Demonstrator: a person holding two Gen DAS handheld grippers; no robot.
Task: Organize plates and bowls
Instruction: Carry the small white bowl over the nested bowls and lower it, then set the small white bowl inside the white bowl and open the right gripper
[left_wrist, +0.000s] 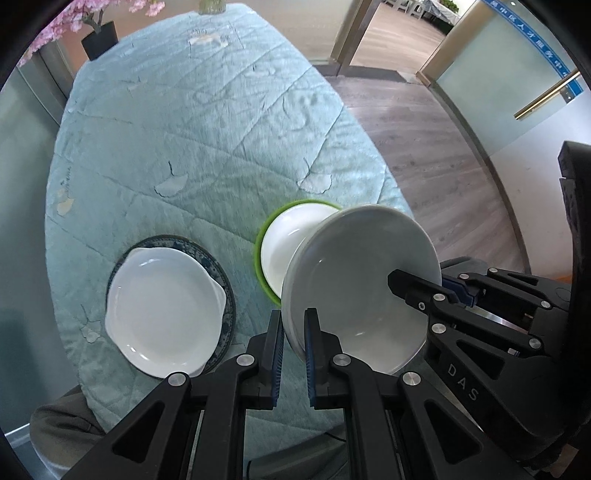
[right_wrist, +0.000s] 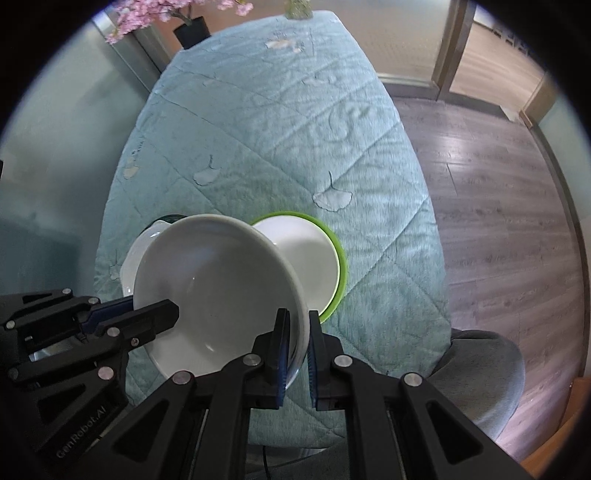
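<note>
A grey-white bowl (left_wrist: 362, 280) hangs above the table, held by both grippers. My left gripper (left_wrist: 294, 332) is shut on its left rim. My right gripper (right_wrist: 297, 339) is shut on its right rim, and it shows at the right of the left wrist view (left_wrist: 439, 291). The bowl (right_wrist: 221, 284) fills the middle of the right wrist view, with the left gripper (right_wrist: 147, 314) on its far rim. Behind it a white bowl (left_wrist: 288, 240) sits inside a green bowl (left_wrist: 257, 254). A white plate (left_wrist: 162, 314) lies on a dark blue patterned plate (left_wrist: 218, 266) at the left.
The round table wears a pale teal quilted cloth (left_wrist: 207, 122). A potted pink blossom tree (left_wrist: 92, 26) stands beyond the far edge. Wooden floor (left_wrist: 424, 147) and glass doors lie to the right. A grey chair (right_wrist: 480, 369) stands at the near right.
</note>
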